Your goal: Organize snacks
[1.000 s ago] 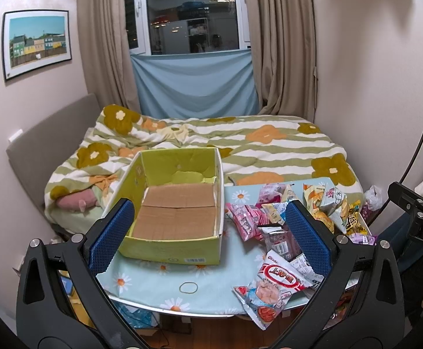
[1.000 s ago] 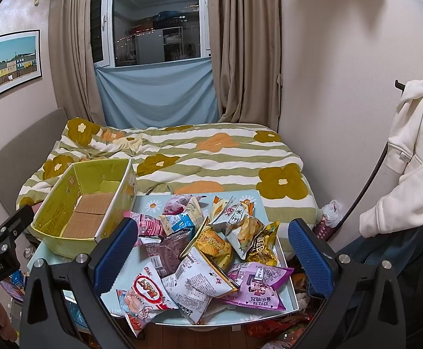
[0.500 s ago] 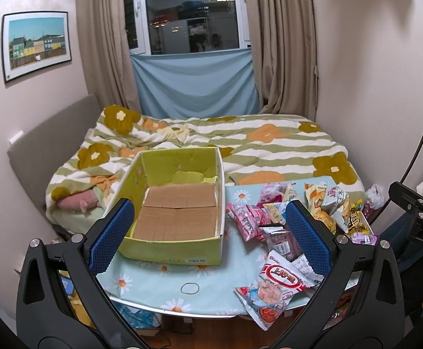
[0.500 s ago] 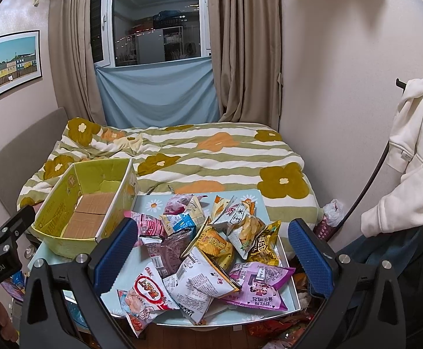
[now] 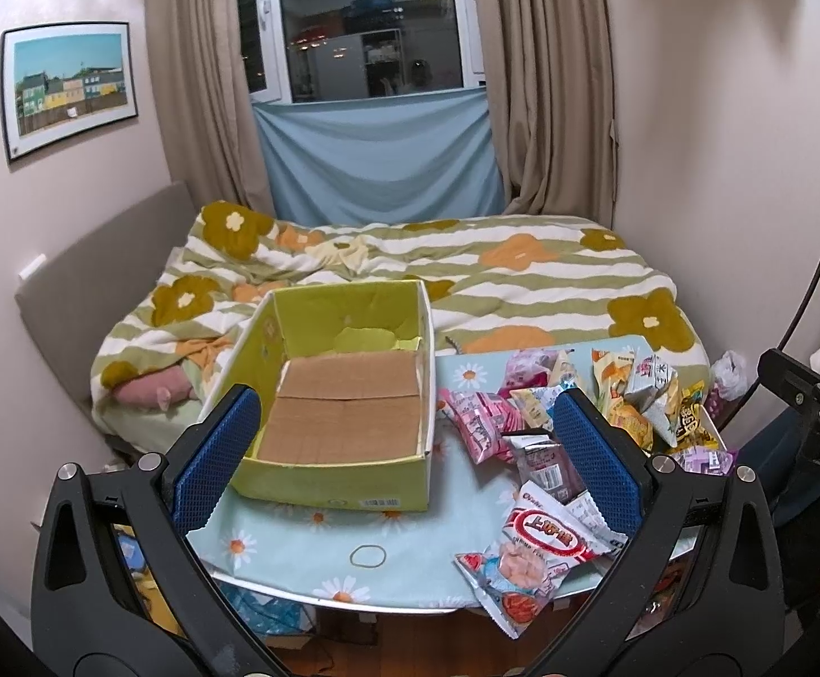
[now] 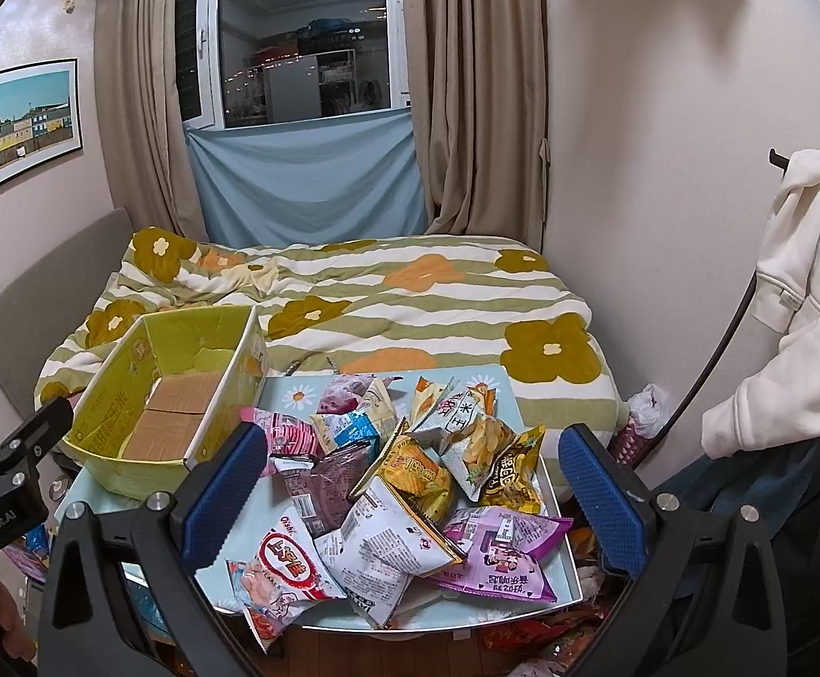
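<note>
Left wrist view: left tool (image 5: pixel 404 451) spread wide, gripping nothing, above the tabletop (image 5: pixel 297 553); yellow box (image 5: pixel 348 395) ahead, snack packets (image 5: pixel 545 451) heaped to its right.

Right wrist view: right tool (image 6: pixel 410 502) likewise wide apart, unloaded, over the snack packets (image 6: pixel 410 485) beside the yellow box (image 6: pixel 173 389).

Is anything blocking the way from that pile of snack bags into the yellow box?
Nothing visible does. The yellow box sits open-topped and beside the snack pile on the table; only its low side wall lies between them. Both open grippers, left and right, hold nothing.
</note>
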Demonstrator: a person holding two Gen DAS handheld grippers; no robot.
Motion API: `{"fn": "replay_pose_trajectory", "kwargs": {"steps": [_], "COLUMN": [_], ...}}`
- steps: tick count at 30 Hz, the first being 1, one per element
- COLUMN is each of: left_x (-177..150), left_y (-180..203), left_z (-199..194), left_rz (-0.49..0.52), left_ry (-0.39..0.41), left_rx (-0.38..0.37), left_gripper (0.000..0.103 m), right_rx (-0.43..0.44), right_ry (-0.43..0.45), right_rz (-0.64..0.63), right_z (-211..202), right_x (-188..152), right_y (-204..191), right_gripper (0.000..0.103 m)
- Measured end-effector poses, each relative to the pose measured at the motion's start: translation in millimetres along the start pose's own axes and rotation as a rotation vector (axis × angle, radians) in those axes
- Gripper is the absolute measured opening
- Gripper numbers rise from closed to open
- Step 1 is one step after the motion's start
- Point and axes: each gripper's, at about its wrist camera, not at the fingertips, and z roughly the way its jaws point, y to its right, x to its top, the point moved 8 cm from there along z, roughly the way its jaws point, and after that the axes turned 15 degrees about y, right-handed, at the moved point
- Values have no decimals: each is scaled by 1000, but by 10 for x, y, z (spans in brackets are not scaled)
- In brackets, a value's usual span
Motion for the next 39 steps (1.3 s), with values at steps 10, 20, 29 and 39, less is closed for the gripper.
{"fn": "replay_pose_trajectory", "kwargs": {"steps": [10, 20, 29, 39], "left_x": [-519, -1563, -2236, -2432], "left_y": [341, 1021, 1292, 1396], "left_z": [240, 667, 959, 1192], "left_rz": [87, 250, 264, 224], "left_ry": [-161, -377, -524, -588], "left_rx": [-215, -545, -717, -776], "left_gripper": [103, 103, 103, 83], "right_rx": [56, -26, -117, -165], "right_ry": [-97, -252, -337, -389], "right_rz": [-2, 67, 152, 238], "right_z": [165, 559, 775, 1041], "right_x": [-379, -1136, -1575, -1804], "right_y": [45, 165, 5, -124], "right_gripper": [103, 103, 103, 103]}}
